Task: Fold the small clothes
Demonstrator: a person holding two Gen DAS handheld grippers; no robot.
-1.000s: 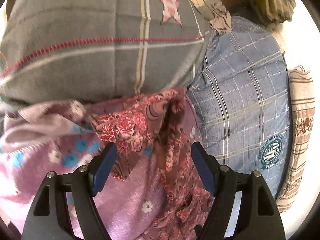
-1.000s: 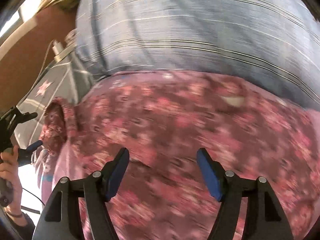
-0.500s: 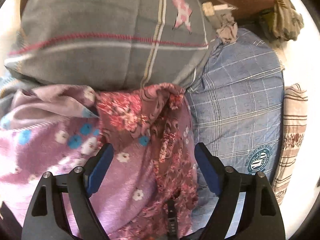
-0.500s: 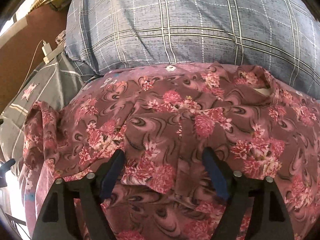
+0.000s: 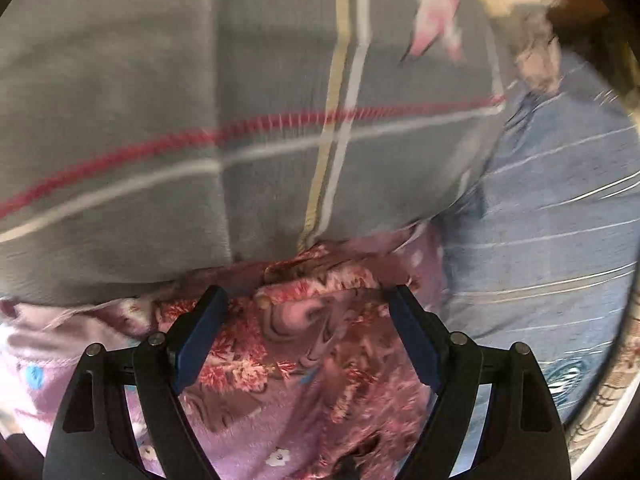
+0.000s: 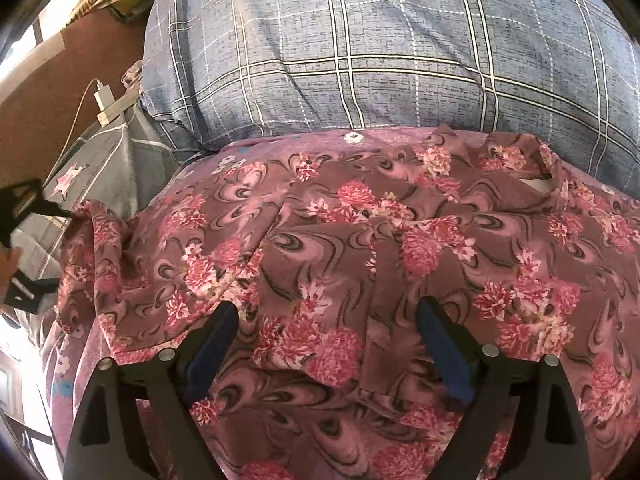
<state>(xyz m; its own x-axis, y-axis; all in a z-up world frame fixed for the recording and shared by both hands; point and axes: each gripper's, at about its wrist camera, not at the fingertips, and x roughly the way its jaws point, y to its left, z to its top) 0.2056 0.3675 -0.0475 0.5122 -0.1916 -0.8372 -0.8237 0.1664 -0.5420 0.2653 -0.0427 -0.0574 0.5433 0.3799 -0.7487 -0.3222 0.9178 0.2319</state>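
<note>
I see my left gripper (image 5: 307, 304) and right gripper (image 6: 326, 322) both spread wide over the crumpled maroon floral cotton garment (image 6: 360, 240), beside the blue checked pillow (image 6: 380, 40).

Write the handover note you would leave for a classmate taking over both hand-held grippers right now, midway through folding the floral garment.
Left hand-held gripper: open, astride the floral garment's bunched edge beside the grey pillow; view blurred.
Right hand-held gripper: open, low over the garment's middle, gripping nothing.
Garment: spread and wrinkled on the purple flowered sheet, in front of the blue checked pillow.
Done: no neat fold visible.
Left: grasp an edge, fold, flatten.
</note>
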